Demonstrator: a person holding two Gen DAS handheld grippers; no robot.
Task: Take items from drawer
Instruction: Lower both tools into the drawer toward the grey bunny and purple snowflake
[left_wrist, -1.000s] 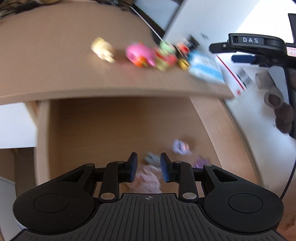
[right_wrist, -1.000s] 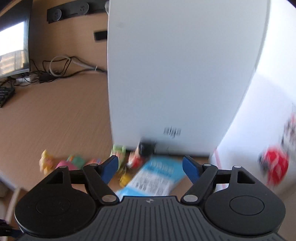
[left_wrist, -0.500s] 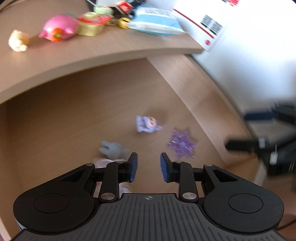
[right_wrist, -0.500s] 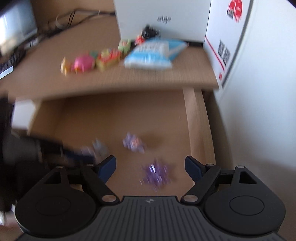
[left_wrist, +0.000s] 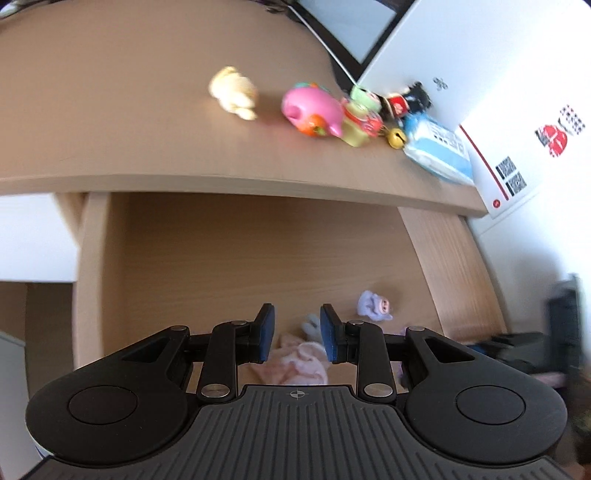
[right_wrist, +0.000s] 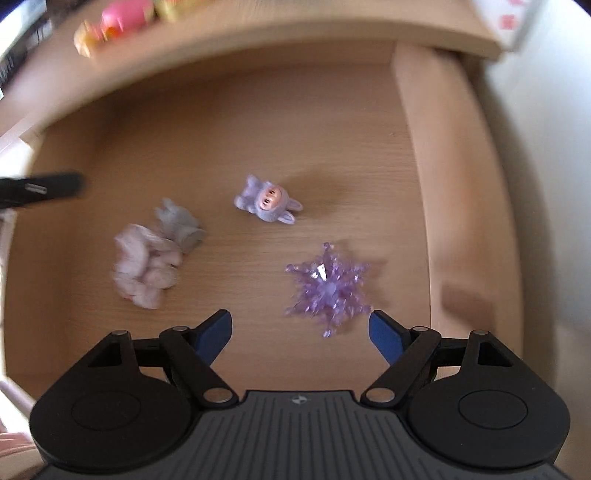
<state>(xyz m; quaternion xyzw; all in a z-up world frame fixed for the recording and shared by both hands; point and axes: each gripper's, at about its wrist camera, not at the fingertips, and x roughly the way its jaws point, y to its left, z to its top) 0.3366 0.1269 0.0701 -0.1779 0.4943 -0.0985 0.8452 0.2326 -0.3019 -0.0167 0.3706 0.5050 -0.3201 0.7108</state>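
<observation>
The open wooden drawer (right_wrist: 436, 155) holds a purple crystal snowflake (right_wrist: 328, 286), a small lilac bunny figure (right_wrist: 267, 201), a grey plush toy (right_wrist: 179, 223) and a pale pink cloth bundle (right_wrist: 142, 269). My right gripper (right_wrist: 300, 330) hangs open over the drawer, its tips just short of the snowflake, with nothing between them. My left gripper (left_wrist: 296, 334) is open with a narrow gap and holds nothing; the pink bundle (left_wrist: 299, 363) and grey toy (left_wrist: 312, 326) show past its tips, the lilac figure (left_wrist: 373, 304) to the right.
On the desk top (left_wrist: 147, 122) above the drawer stand a cream toy (left_wrist: 234, 92), a pink pig (left_wrist: 310, 109), several small figures (left_wrist: 369, 114) and a blue-white packet (left_wrist: 439, 147). A white box (left_wrist: 517, 147) stands at the right. The drawer's right wall (left_wrist: 450, 269) is close by.
My right gripper swung down from facing the white box on the desk to pointing into the drawer, close above the snowflake. My left view swung across the drawer and back.
</observation>
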